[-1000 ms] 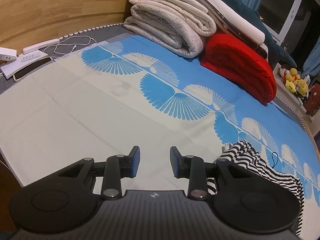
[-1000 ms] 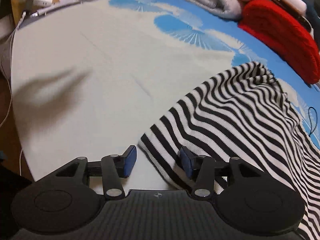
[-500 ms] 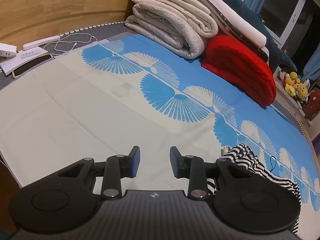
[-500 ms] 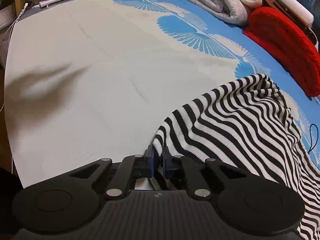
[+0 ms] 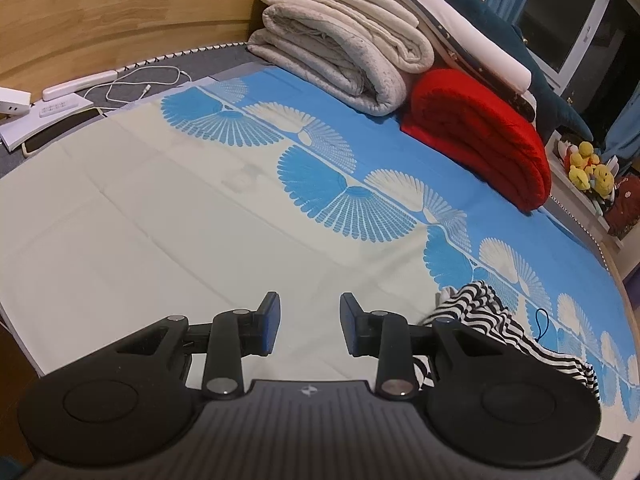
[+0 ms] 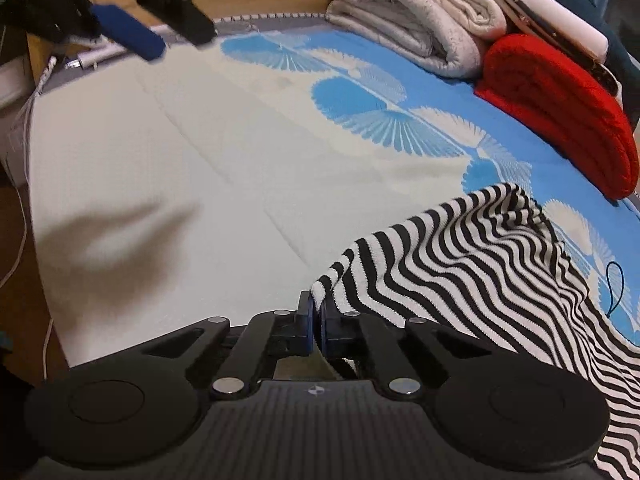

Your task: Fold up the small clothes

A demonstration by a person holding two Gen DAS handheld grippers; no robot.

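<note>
The bed (image 5: 160, 216) has a big pale sheet with lots of bare room. A red blanket (image 6: 560, 120) lies at the far side of the bed. The striped top (image 6: 460, 280) lies at the near edge of the bed. The right hand-held gripper (image 6: 316, 320) pinches a corner of it. The left hand-held gripper (image 5: 308, 324) hangs over the bed, spread wide and holding nothing.
</note>
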